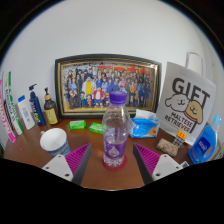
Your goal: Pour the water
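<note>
Tongs [112, 163] held level and low over the wooden desk [30, 140], fingers spread apart. Upright between them, with a gap at each side: a clear water bottle [115, 131] with purple cap and label. Behind, a framed group photo [107, 84] against the wall, faces too small to make out. White gift bag [185, 103] beside it, print partly legible.

Brown table [110, 176] w/ water bottle [115, 130], white cup [55, 141], framed photo [106, 86].
</note>
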Demonstrator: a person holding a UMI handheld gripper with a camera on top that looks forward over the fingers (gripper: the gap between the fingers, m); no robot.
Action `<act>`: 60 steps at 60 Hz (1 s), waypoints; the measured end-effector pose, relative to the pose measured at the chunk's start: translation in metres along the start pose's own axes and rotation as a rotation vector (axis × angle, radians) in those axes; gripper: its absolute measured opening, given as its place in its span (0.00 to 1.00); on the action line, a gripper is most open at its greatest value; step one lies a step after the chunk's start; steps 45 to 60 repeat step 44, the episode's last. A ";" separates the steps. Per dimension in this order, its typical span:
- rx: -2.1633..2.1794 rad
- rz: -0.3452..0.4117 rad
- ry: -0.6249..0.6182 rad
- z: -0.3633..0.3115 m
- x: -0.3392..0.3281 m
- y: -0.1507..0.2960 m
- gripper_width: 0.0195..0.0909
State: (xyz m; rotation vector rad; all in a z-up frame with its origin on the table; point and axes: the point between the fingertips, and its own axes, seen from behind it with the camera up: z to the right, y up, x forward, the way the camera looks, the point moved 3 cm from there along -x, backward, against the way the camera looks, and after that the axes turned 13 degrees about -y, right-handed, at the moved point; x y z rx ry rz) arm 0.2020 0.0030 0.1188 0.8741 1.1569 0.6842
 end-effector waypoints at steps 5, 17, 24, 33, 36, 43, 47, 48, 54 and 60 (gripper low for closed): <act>0.008 -0.072 -0.025 -0.004 -0.047 -0.003 0.93; -0.004 -0.137 -0.050 -0.028 -0.155 -0.010 0.93; -0.006 -0.131 -0.069 -0.039 -0.195 -0.010 0.93; 0.012 -0.117 -0.104 -0.042 -0.223 -0.008 0.93; 0.001 -0.106 -0.122 -0.041 -0.229 -0.007 0.93; -0.012 -0.101 -0.120 -0.049 -0.239 -0.004 0.92; -0.011 -0.100 -0.122 -0.050 -0.240 -0.004 0.92; -0.011 -0.100 -0.122 -0.050 -0.240 -0.004 0.92; -0.011 -0.100 -0.122 -0.050 -0.240 -0.004 0.92; -0.011 -0.100 -0.122 -0.050 -0.240 -0.004 0.92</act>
